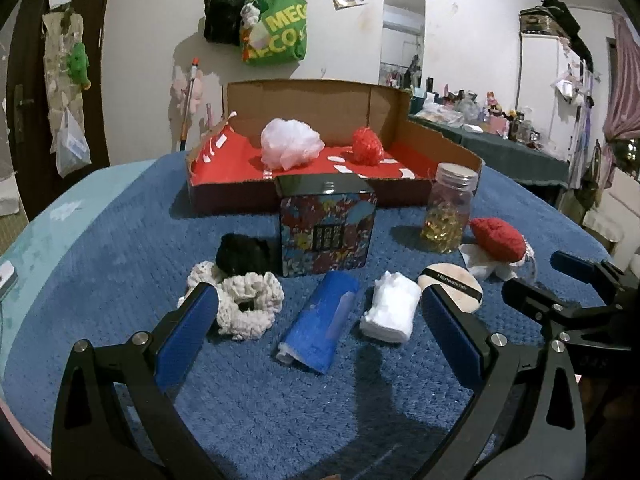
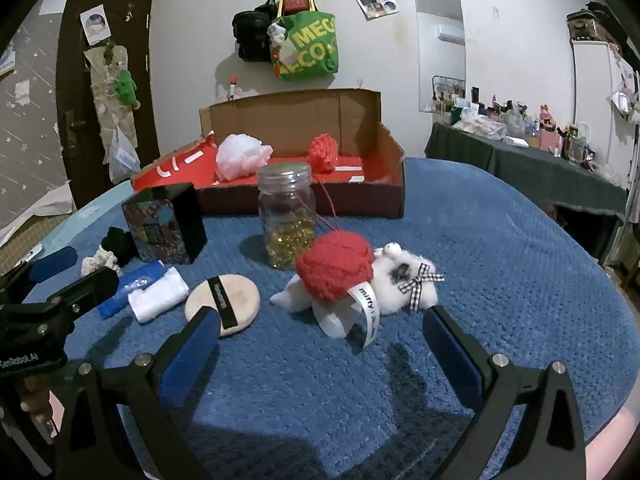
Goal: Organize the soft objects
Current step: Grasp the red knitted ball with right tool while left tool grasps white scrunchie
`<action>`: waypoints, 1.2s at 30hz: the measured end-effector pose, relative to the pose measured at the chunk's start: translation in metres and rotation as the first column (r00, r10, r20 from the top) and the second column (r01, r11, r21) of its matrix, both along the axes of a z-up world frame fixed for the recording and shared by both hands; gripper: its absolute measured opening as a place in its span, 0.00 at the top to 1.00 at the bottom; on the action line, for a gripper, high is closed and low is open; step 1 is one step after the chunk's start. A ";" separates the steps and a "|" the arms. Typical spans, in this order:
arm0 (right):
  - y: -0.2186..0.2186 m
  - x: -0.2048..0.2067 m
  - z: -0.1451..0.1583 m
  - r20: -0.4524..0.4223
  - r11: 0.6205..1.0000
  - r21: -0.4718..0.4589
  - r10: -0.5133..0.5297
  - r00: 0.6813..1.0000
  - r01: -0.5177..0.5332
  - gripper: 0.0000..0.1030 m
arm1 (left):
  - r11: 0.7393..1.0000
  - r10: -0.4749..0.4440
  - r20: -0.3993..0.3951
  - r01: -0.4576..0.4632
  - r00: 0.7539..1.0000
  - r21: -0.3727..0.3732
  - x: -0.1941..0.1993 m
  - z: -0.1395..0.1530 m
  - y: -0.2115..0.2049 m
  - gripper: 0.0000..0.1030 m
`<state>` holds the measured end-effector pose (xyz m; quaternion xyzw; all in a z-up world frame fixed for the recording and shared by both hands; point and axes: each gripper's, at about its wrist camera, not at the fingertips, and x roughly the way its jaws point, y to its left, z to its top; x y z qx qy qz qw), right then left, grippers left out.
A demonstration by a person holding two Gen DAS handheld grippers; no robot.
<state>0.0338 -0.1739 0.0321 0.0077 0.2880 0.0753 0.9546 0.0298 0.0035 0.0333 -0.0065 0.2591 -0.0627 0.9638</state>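
Blue bedding carries our clutter, the black scrunchie (image 1: 242, 256) half-hidden behind a box (image 1: 326, 232), the blue roll (image 1: 320, 322) between our spread left claw (image 1: 320, 320) tips, the right claw (image 2: 322, 334) likewise spread.

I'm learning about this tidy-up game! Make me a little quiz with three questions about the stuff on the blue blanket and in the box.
1. True or false: the cardboard box already has two soft things in it, a white puff and a red puff.

2. Which thing lies straight ahead between the open fingers of the left gripper?
A. the glass jar
B. the blue roll
C. the round powder puff

3. Fill in the blank: the red knitted hat sits on a white plush ____ in front of the right gripper.

Key: 1 true; 2 B; 3 toy.
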 end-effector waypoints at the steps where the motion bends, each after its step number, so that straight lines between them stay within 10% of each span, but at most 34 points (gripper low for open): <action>1: 0.000 0.000 -0.001 -0.003 1.000 0.000 0.000 1.000 0.000 0.00 | 1.000 0.000 -0.003 0.000 1.000 0.000 0.001 -0.001 0.001 0.00; 24: -0.003 0.045 0.011 -0.069 0.999 0.033 -0.009 0.998 0.011 0.00 | 0.999 0.051 -0.090 -0.049 0.995 0.024 0.029 -0.001 0.050 0.01; 28: -0.002 0.058 0.012 -0.084 1.000 0.001 -0.018 0.996 0.018 0.07 | 0.999 0.035 -0.124 -0.034 0.992 0.010 0.036 -0.005 0.053 0.30; 33: -0.002 0.068 0.005 -0.141 1.000 0.017 0.016 0.990 -0.014 0.54 | 1.000 0.002 -0.148 -0.002 0.989 0.000 0.038 -0.010 0.051 0.54; 36: -0.002 0.063 0.005 -0.128 0.999 0.016 0.038 0.991 -0.036 0.55 | 1.000 -0.007 -0.134 0.006 0.991 -0.003 0.034 -0.006 0.050 0.65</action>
